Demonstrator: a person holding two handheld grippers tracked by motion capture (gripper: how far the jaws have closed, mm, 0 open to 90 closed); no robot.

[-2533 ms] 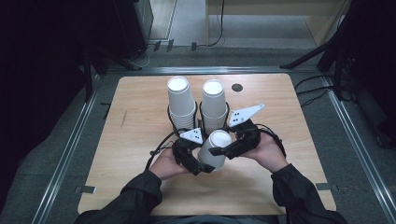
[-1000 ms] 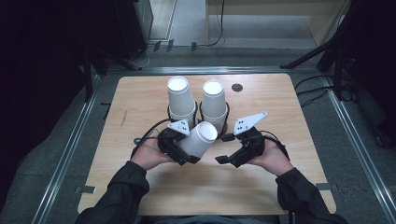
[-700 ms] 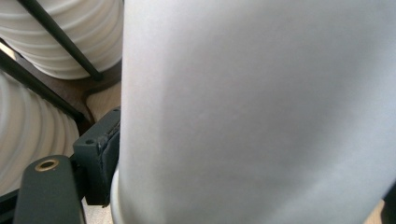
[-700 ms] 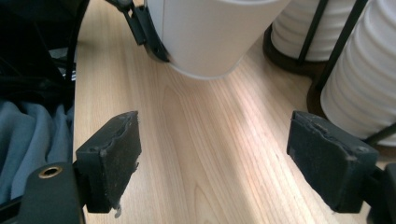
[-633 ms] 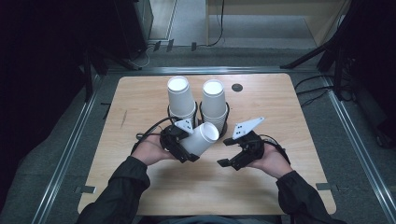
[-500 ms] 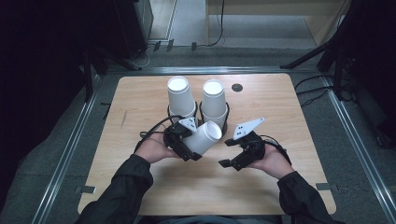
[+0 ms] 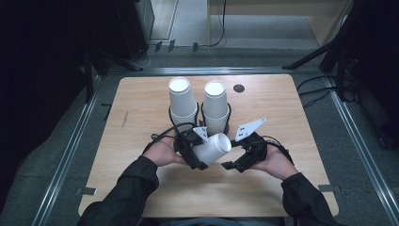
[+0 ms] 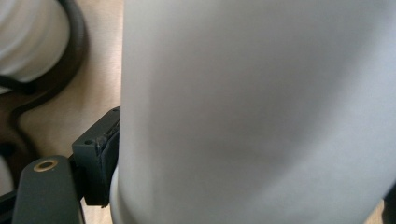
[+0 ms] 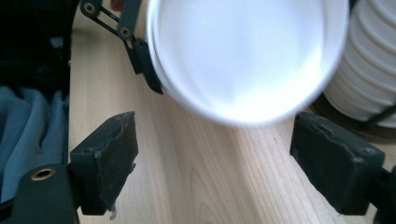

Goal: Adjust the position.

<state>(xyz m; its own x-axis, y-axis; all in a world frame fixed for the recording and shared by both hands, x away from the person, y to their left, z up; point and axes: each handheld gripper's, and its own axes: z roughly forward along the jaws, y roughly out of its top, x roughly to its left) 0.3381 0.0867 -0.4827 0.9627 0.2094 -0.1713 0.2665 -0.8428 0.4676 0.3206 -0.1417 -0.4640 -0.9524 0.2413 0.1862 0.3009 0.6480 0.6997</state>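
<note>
A white paper cup (image 7: 214, 148) lies tilted in my left gripper (image 7: 203, 153), which is shut on its side wall, the flat base pointing right. In the left gripper view the cup wall (image 8: 257, 107) presses against the left pad (image 8: 102, 158). My right gripper (image 7: 234, 164) sits just right of the cup. Its jaws have just been opening and stand wide. In the right gripper view the cup's round base (image 9: 243, 56) hangs just beyond that gripper (image 9: 215, 172), with bare wood between the pads.
Two stacks of upturned white cups (image 7: 181, 100) (image 7: 215, 104) stand in black wire rings behind the hands. The right stack (image 9: 369, 79) is close beside the held cup. A dark round hole (image 7: 239, 88) marks the wooden table (image 7: 141, 122) at the back.
The left gripper has carried the cup to the right and slightly nearer. The right gripper, which earlier met the cup at the centre, has stayed nearly still beside it.
</note>
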